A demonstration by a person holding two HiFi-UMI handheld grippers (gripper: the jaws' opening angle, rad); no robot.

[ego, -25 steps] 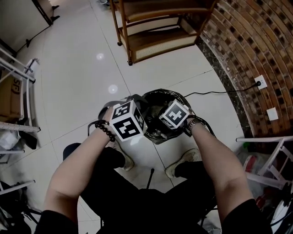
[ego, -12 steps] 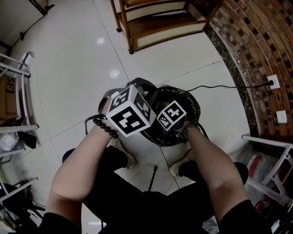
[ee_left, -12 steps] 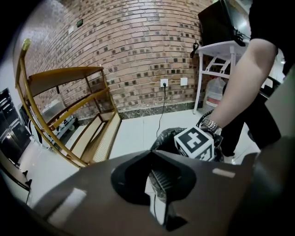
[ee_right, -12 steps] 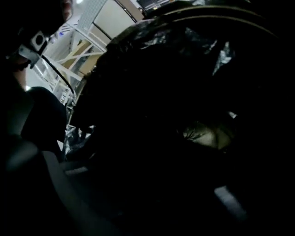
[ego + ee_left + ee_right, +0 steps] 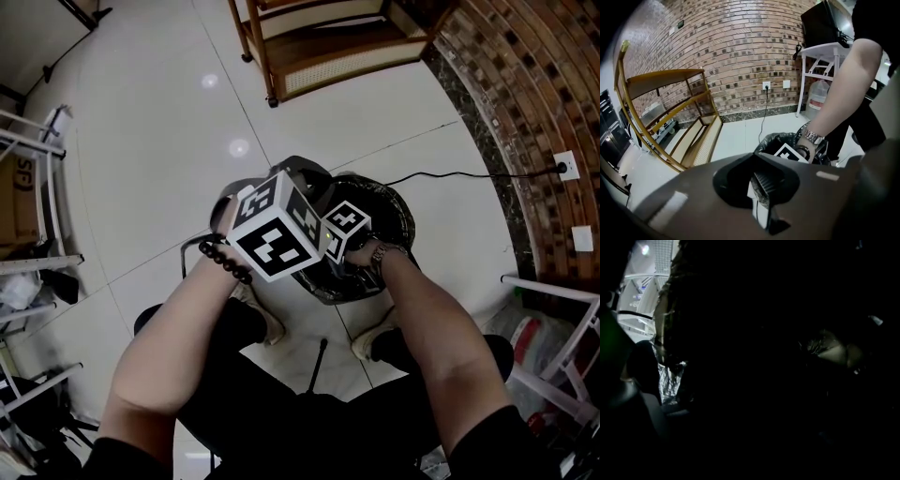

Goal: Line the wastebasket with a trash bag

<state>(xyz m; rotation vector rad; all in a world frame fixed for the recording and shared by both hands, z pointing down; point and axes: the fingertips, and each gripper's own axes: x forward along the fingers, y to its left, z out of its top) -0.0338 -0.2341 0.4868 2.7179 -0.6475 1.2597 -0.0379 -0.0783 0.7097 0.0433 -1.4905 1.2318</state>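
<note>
The wastebasket stands on the floor between the person's feet, with a crinkled black trash bag over its rim. My left gripper hovers at the basket's left rim, its big marker cube hiding the jaws from above. In the left gripper view its jaws are shut, with nothing clearly between them. My right gripper's marker cube dips into the basket's mouth and also shows in the left gripper view. The right gripper view is almost black, inside the bag, with only a strip of shiny plastic lit; its jaws do not show.
A wooden shelf rack stands beyond the basket. A curved brick wall runs along the right, with an outlet and a black cord crossing the floor toward the basket. White metal frames stand at left and right.
My right gripper has rolled and sunk into the basket's mouth. My left gripper has shifted a little toward the basket's rim.
</note>
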